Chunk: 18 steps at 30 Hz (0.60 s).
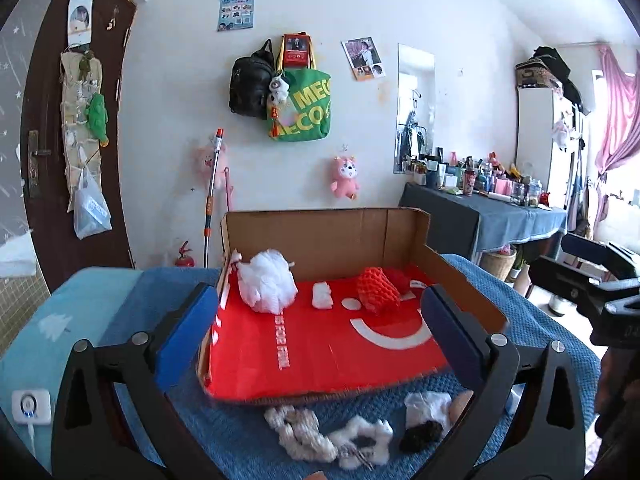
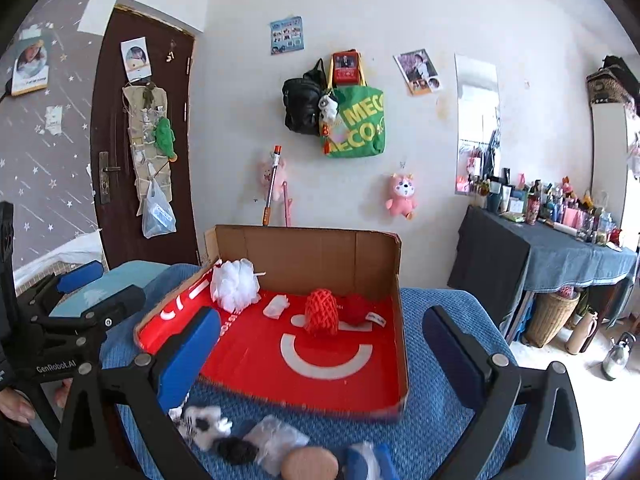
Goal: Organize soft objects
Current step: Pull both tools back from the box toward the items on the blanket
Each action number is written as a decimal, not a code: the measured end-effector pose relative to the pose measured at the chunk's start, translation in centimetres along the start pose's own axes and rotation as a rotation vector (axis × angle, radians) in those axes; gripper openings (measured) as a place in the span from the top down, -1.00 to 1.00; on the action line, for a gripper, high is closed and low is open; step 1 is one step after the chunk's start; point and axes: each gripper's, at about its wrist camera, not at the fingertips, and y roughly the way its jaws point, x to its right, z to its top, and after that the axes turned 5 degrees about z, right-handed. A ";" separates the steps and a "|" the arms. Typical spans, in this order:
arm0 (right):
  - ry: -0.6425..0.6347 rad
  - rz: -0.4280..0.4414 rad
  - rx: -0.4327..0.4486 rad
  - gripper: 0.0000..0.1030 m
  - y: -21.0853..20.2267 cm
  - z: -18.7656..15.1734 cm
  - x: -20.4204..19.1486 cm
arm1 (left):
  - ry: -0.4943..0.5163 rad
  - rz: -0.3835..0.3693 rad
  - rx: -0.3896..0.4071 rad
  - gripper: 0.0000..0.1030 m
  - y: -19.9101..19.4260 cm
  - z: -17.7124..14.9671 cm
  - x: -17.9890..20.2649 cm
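Blue bedding (image 1: pixel 532 320) carries a cardboard tray (image 1: pixel 332 236) ahead of both grippers, left gripper (image 1: pixel 320 340) and right gripper (image 2: pixel 320 352), each spread wide and empty, loose soft scraps (image 1: pixel 304 436) just beneath them.

A blue textured cover (image 1: pixel 532 320) spans the lower frame. On it sits a cardboard tray with a red floor (image 1: pixel 320 340) at centre. Along the bottom edge lie white fluffy pieces (image 1: pixel 304 432), a dark tuft (image 1: pixel 420 434), crumpled clear plastic (image 2: pixel 276 440) and a tan round pad (image 2: pixel 310 464).
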 end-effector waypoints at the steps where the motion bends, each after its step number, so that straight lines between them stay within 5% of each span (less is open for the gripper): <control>1: -0.002 -0.007 0.008 -1.00 -0.5 -0.7 -0.3 | -0.005 0.002 -0.001 -1.00 -0.4 -0.3 0.0; 10: 0.017 -0.030 -0.004 -1.00 -2.2 -4.7 -1.3 | 0.020 0.024 0.015 -1.00 -3.6 -4.0 0.6; 18: 0.058 -0.052 -0.006 -1.00 -3.0 -8.4 -1.4 | 0.030 0.018 -0.054 -1.00 -3.9 -7.2 0.8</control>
